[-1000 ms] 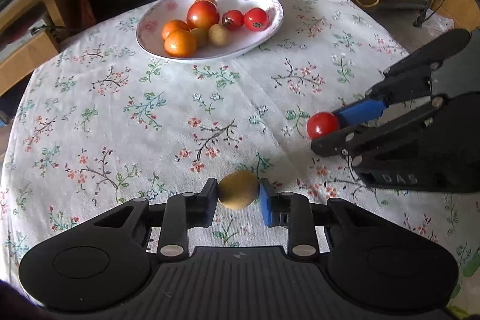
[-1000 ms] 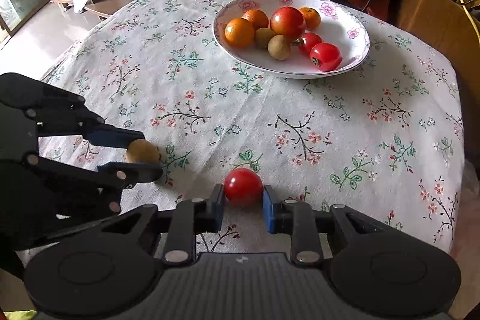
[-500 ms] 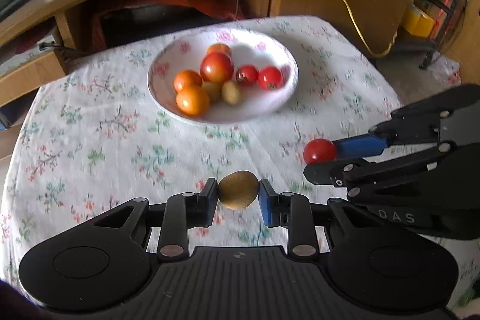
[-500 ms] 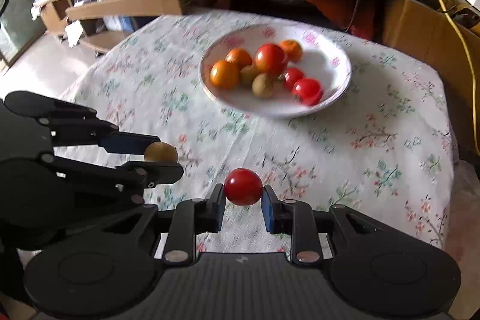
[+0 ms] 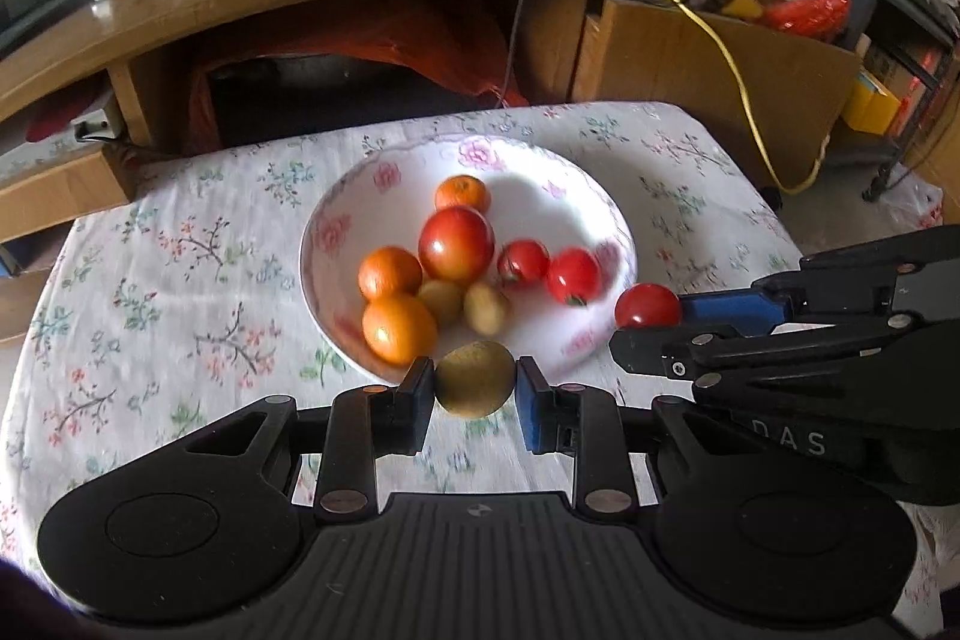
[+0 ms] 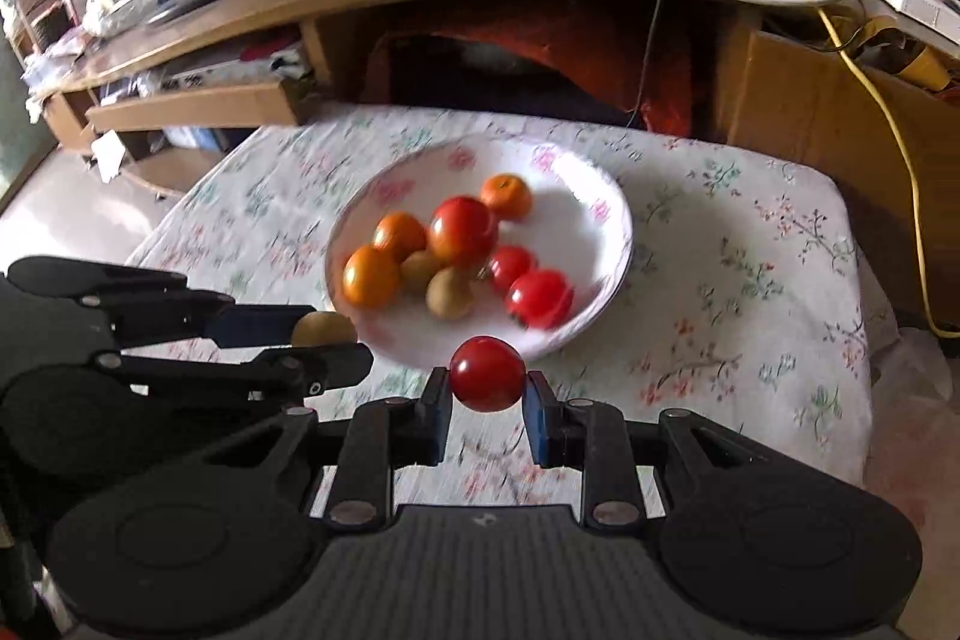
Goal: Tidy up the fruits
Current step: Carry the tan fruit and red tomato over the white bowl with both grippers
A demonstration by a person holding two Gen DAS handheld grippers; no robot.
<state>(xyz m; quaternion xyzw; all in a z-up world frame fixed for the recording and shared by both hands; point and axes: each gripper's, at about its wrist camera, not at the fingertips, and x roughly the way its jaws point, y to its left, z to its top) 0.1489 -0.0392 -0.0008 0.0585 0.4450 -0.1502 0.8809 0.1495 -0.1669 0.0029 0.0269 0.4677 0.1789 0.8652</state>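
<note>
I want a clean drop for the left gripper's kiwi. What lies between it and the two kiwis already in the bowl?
In the left wrist view only the bowl's near rim and bare white bowl floor separate the held kiwi from the bowl's kiwis.

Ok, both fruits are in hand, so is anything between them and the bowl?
Nothing visible blocks either path. The kiwi in the left gripper and the tomato in the right gripper sit just short of the bowl's near rim, only bare tablecloth below. Fruit already fills the bowl's middle; the near side looks free.
</note>
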